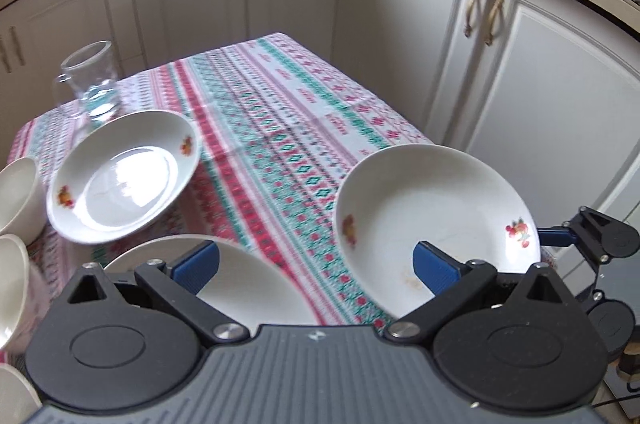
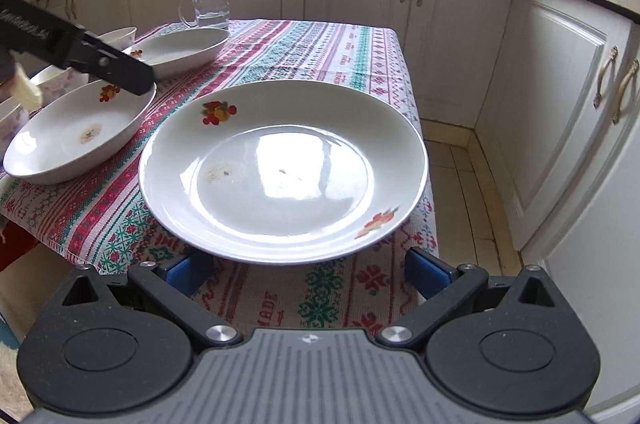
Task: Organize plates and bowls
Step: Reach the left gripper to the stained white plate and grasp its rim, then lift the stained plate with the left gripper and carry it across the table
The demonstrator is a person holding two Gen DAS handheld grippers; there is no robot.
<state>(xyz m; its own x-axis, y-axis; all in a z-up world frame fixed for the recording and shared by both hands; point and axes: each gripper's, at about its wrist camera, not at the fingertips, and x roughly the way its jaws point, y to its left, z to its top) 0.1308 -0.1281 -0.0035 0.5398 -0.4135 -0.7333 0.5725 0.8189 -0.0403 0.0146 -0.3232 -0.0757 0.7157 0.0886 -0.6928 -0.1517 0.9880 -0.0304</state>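
Three white plates with fruit prints lie on the patterned tablecloth (image 1: 280,112). In the right wrist view the largest plate (image 2: 284,168) sits near the table's front edge. My right gripper (image 2: 306,270) is open just short of its near rim, one blue finger to each side and slightly lower. A second plate (image 2: 80,140) lies to the left with my left gripper (image 2: 138,82) hovering over its far rim. The third plate (image 2: 180,50) is further back. In the left wrist view my left gripper (image 1: 316,268) is open above the near plate (image 1: 256,288), holding nothing.
Several white bowls (image 2: 56,80) stand along the table's left side. A glass jug (image 2: 208,4) is at the back of the table. White kitchen cabinets (image 2: 452,24) surround the table, with tiled floor (image 2: 460,168) to its right.
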